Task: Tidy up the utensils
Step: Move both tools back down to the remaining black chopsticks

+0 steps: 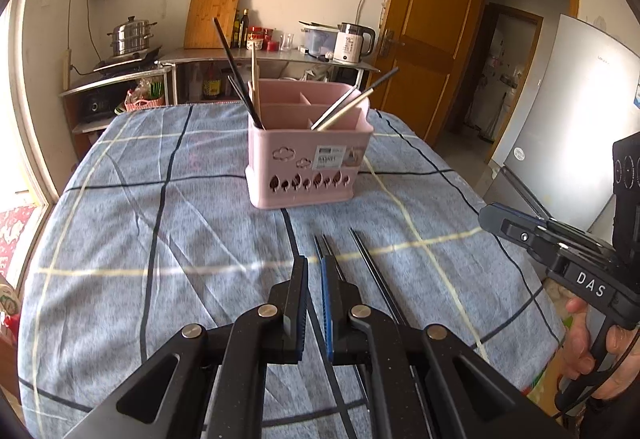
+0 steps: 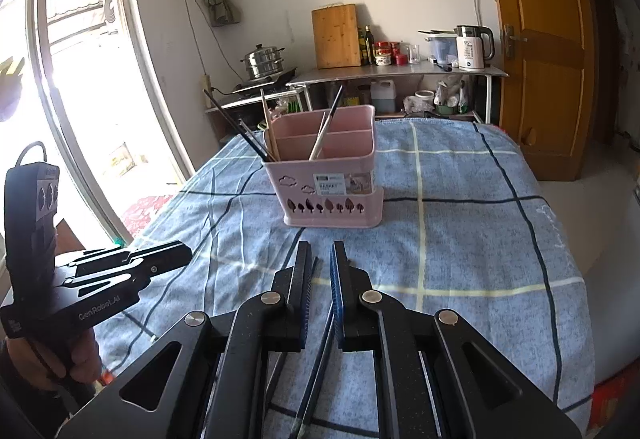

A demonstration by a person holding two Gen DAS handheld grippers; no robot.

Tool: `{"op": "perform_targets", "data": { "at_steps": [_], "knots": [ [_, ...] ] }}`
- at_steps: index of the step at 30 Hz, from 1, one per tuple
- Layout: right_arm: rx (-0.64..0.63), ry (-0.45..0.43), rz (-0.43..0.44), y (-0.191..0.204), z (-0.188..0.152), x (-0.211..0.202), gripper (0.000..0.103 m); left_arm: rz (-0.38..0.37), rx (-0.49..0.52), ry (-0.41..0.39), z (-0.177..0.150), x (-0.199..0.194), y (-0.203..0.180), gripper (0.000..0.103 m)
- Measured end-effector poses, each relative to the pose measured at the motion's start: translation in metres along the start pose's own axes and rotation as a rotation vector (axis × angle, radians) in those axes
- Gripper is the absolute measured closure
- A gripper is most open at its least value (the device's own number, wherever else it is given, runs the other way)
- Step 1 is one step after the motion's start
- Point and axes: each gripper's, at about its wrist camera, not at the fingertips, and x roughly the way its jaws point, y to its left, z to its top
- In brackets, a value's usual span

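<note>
A pink utensil holder (image 1: pixel 308 163) (image 2: pixel 330 179) with compartments stands mid-table. Dark chopsticks (image 1: pixel 236 75) and a wooden one lean in its left compartment, and silver-tipped chopsticks (image 1: pixel 348 105) lean in the front right one. More dark chopsticks (image 1: pixel 374 271) (image 2: pixel 316 367) lie on the cloth near me. My left gripper (image 1: pixel 315 259) hovers just above them, jaws shut and empty. It shows side-on in the right wrist view (image 2: pixel 186 253). My right gripper (image 2: pixel 321 245) hangs over the same chopsticks, with only a narrow slit between its pads and nothing held. In the left wrist view it sits at the right (image 1: pixel 490 217).
A blue plaid cloth (image 1: pixel 160 239) covers the table. A counter behind it holds a kettle (image 1: pixel 354 41), a cutting board (image 1: pixel 212 17) and a steamer pot (image 1: pixel 132 37). A wooden door (image 1: pixel 432 19) and a fridge (image 1: pixel 580 111) stand at right, a window (image 2: pixel 80 79) at left.
</note>
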Motion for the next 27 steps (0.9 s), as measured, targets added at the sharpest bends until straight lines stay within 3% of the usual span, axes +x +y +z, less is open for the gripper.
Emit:
{"op": "perform_targets", "data": {
  "at_steps": [11, 16, 27],
  "knots": [
    [0.027, 0.073, -0.010, -0.007, -0.031, 0.016, 0.090, -0.011, -0.007, 0.032, -0.022, 0.007, -0.005, 0.097],
    [0.028, 0.130, 0.000, -0.006, -0.043, 0.037, 0.089, -0.009, -0.022, 0.053, -0.028, 0.016, -0.001, 0.092],
    [0.036, 0.228, -0.007, -0.009, -0.060, 0.072, 0.089, -0.010, -0.055, 0.076, -0.032, 0.027, 0.010, 0.092]
  ]
}}
